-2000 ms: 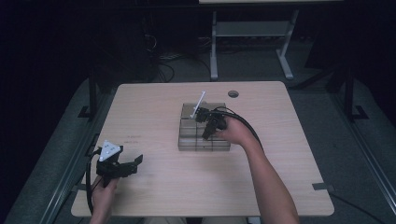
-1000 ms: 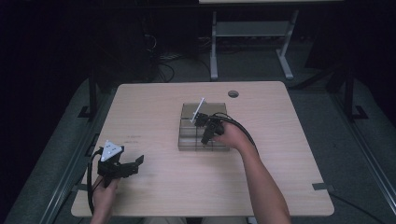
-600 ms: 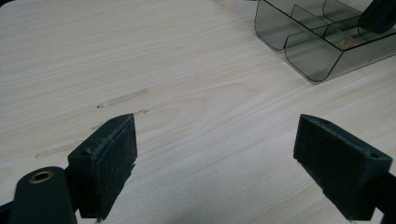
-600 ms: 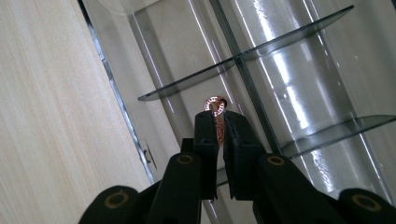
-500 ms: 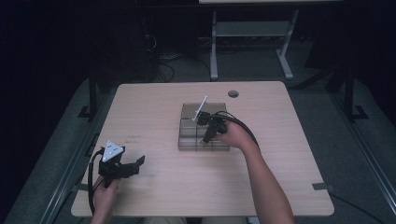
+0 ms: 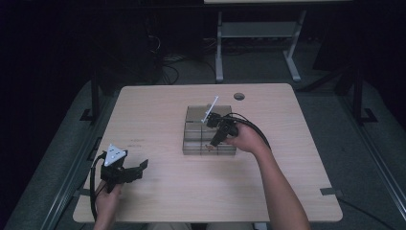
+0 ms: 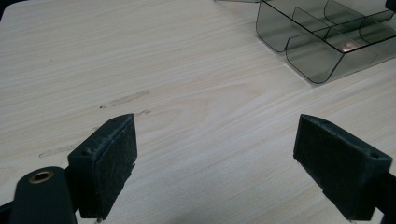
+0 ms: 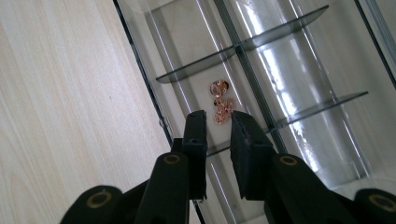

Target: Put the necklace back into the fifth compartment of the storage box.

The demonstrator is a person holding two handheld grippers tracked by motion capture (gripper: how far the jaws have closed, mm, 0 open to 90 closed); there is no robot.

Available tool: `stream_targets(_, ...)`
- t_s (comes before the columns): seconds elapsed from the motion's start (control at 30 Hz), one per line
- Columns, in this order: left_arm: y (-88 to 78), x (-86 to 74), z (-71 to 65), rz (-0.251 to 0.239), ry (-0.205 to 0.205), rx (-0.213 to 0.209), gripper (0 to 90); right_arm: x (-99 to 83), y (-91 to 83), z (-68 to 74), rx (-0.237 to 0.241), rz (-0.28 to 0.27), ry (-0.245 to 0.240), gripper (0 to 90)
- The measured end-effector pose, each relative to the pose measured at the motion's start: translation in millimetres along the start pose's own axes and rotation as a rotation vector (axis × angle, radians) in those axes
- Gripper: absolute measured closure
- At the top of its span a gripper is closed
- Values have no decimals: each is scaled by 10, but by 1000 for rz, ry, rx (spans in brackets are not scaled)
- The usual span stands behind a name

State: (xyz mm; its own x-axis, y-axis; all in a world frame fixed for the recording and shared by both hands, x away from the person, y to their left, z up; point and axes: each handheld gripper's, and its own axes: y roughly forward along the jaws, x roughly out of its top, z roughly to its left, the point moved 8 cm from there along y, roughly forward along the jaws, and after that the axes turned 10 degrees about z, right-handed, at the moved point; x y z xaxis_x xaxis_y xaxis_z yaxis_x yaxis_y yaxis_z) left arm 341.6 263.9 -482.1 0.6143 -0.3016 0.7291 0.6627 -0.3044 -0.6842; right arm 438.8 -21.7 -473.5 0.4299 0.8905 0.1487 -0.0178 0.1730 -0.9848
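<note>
Right gripper view reveals a copper chain (image 8: 220, 102) lying in the tray (image 8: 299, 70) beyond slightly parted, empty jaws.

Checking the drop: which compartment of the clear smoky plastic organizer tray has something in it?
The near-row compartment of the clear smoky plastic organizer tray, just beyond the right gripper, holds a small rose-gold metal piece; the others look bare.

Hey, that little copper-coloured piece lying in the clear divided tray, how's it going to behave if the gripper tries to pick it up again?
The copper-coloured piece looks thin, flat and tiny, so probably very light. Lying flat on the smooth floor of the clear divided tray, it will likely slide rather than roll. The right gripper has broad pads, and its jaws have just been opening with nothing between them, so pinching it may be fiddly.
</note>
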Motion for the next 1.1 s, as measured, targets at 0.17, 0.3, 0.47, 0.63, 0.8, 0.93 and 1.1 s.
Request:
stream_targets(0.17,-15,-4,11,-6,-10,1,131,-60,-44,-1,-20,-9,12,710)
stream_targets(0.3,-13,-3,9,-6,-10,0,131,-110,-79,8,-20,-14,17,698)
stream_targets(0.47,-5,-6,3,-3,-8,1,131,-169,-115,4,-17,-26,26,693)
stream_targets(0.63,-4,-7,6,-1,-7,2,131,-203,-145,0,-19,-35,31,682)
stream_targets(0.8,-7,-11,4,2,-6,3,131,-234,-140,17,-21,-43,30,671)
stream_targets(0.93,-7,-6,0,-3,-8,3,131,-275,-145,34,-20,-40,34,653)
stream_targets(1.1,-12,-8,0,-1,-4,6,131,-310,-171,49,-21,-59,38,628)
